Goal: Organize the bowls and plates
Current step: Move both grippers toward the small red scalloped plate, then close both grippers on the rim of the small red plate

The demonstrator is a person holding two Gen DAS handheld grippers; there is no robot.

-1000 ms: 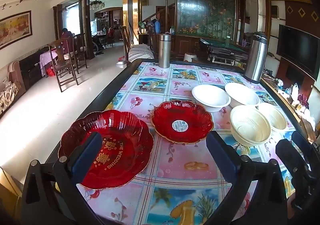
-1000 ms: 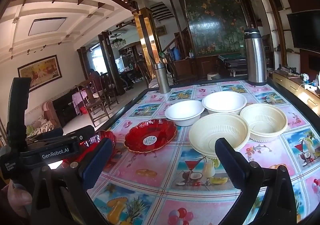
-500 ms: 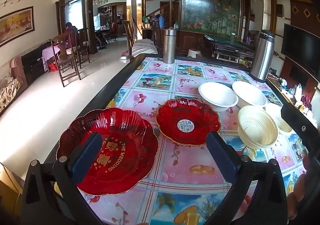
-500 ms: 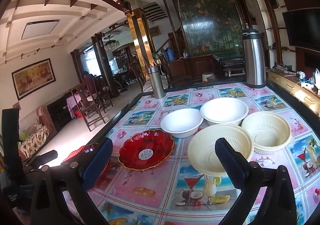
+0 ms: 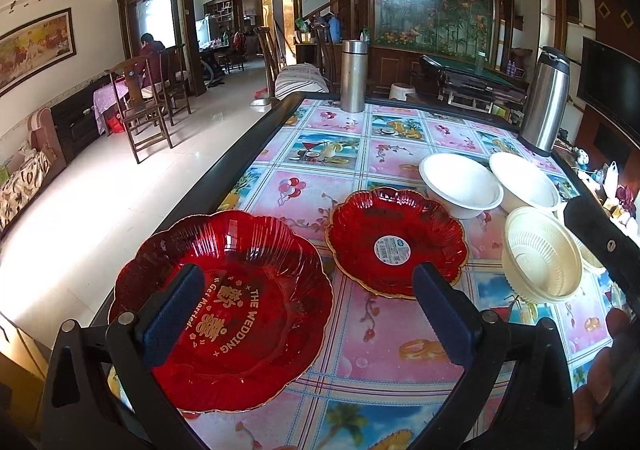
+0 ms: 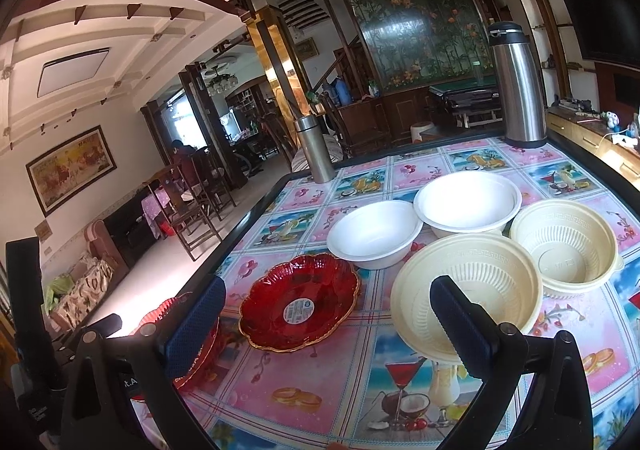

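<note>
**Sorting not yet begun: both grippers held open above the table**

No plate or bowl was seen stacked, so the task was judged to be at its opening step, the approach. The left gripper (image 5: 306,310) was held wide open and empty over the near left of the table (image 5: 304,129), its fingers framing the large red plate (image 5: 224,310) printed "THE WEDDING" without being seen to touch it. The right gripper (image 6: 328,326) was likewise held wide open with nothing between its fingers, poised above the near cream bowl (image 6: 466,294).

The dishes were laid out singly. The small red plate (image 5: 396,242), a sticker at its centre, lay just beside the large one, towards the far right of it. Beyond it two white bowls (image 6: 374,234) (image 6: 468,201) stood with rims close or touching; which could not be told. The second cream bowl (image 6: 566,246) stood just right of the near one. Two steel flasks (image 5: 353,75) (image 5: 546,99) stood at the far edge, well apart from the dishes.

The next move was judged to call for like to be nested with like: a rim gripped, the dish lifted clear and set into its match. A shallow, glossy plate rim would probably demand a low, edge-on approach, and a firm closure, since slipping could be expected. The thin bowls would likely flex if pinched hard.
</note>
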